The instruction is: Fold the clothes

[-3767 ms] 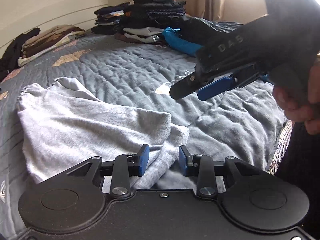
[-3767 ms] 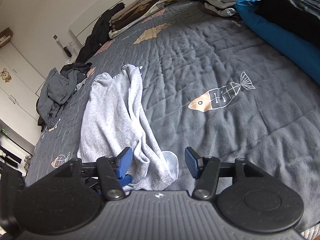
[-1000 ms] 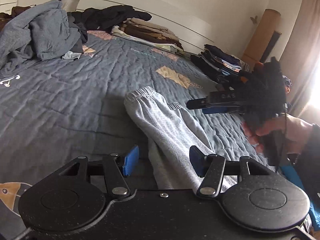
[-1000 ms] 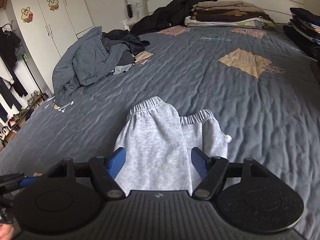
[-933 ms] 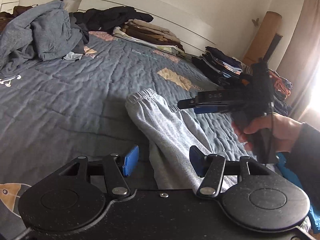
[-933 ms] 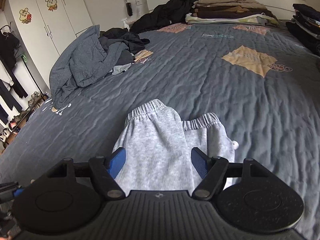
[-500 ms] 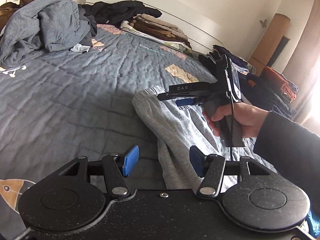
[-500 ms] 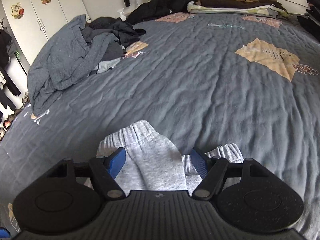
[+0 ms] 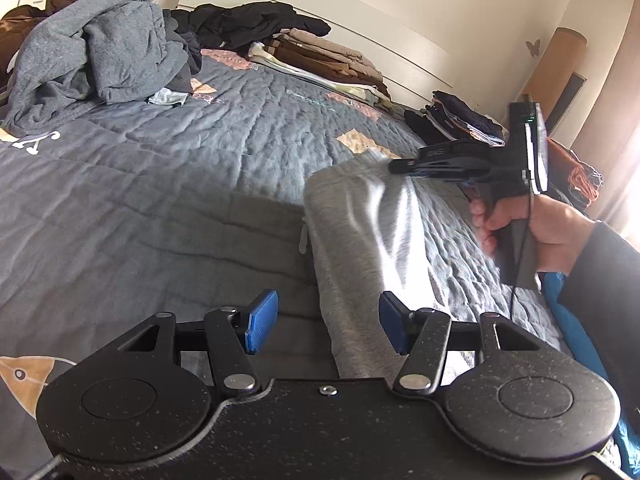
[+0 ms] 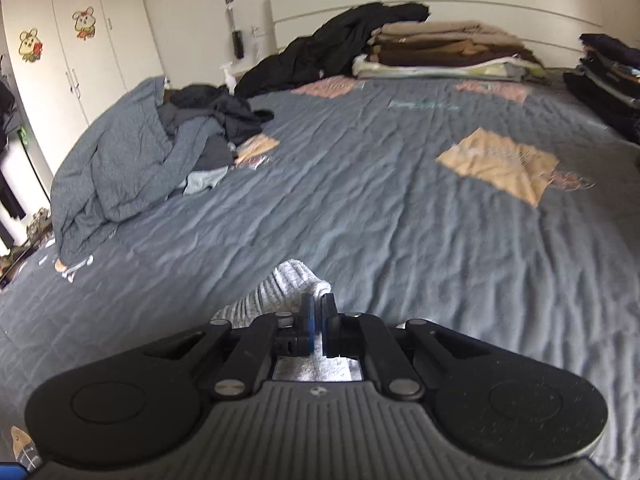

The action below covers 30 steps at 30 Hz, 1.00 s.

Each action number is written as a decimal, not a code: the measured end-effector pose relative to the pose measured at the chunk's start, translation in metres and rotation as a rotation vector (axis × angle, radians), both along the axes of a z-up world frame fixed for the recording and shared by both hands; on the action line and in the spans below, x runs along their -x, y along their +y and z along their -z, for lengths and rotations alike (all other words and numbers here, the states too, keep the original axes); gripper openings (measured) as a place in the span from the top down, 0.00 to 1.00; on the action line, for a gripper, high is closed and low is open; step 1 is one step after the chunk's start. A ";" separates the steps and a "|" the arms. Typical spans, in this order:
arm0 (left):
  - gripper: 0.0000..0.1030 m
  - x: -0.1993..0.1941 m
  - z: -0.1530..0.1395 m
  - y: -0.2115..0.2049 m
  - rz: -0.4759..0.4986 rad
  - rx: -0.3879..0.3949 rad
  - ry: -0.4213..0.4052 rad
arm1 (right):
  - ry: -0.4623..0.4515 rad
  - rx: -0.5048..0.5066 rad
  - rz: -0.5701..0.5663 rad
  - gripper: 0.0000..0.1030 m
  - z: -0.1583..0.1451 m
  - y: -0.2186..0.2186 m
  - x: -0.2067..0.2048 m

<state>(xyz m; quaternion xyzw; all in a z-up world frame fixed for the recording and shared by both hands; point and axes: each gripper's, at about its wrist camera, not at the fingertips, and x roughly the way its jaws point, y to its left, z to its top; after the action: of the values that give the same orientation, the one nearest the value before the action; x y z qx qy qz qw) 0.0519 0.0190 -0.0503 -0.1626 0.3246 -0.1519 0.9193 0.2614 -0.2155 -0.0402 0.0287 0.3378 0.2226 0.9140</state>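
Light grey sweatpants point(image 9: 352, 248) lie folded lengthwise on the dark grey quilt point(image 9: 160, 200). My right gripper point(image 10: 319, 312) is shut on their cuff end point(image 10: 292, 280) and holds it lifted off the quilt; in the left wrist view that gripper point(image 9: 396, 166) shows at the raised far end of the pants. My left gripper point(image 9: 326, 322) is open, its blue pads point(image 9: 262, 320) on either side of the near end of the pants.
A heap of grey and dark clothes point(image 9: 104, 52) lies at the far left of the bed. Folded brown and beige stacks point(image 10: 444, 48) sit by the headboard, dark folded stacks point(image 10: 608, 76) at the right. White wardrobe doors point(image 10: 72, 40) stand left.
My right gripper has gone down to the cuff end of the sweatpants, shut on it and lifted it. My left gripper has stayed open over the near end.
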 end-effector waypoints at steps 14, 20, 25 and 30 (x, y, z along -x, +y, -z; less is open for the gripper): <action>0.46 -0.002 0.001 -0.001 0.009 -0.005 0.011 | 0.109 0.137 0.048 0.81 0.032 -0.043 -0.014; 0.46 0.000 0.000 -0.004 0.018 -0.008 0.008 | 0.068 0.067 -0.045 0.50 0.003 -0.070 0.049; 0.46 0.005 -0.004 -0.009 0.031 -0.006 -0.013 | 0.124 0.139 -0.111 0.50 0.014 -0.087 0.127; 0.46 0.006 -0.004 -0.020 0.057 -0.019 -0.015 | 0.175 0.190 -0.108 0.50 0.036 -0.089 0.164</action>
<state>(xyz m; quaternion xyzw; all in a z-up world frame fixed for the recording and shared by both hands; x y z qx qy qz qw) 0.0454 -0.0014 -0.0466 -0.1432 0.3235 -0.1761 0.9186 0.0975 -0.3048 -0.0767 -0.0571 0.4368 0.2350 0.8664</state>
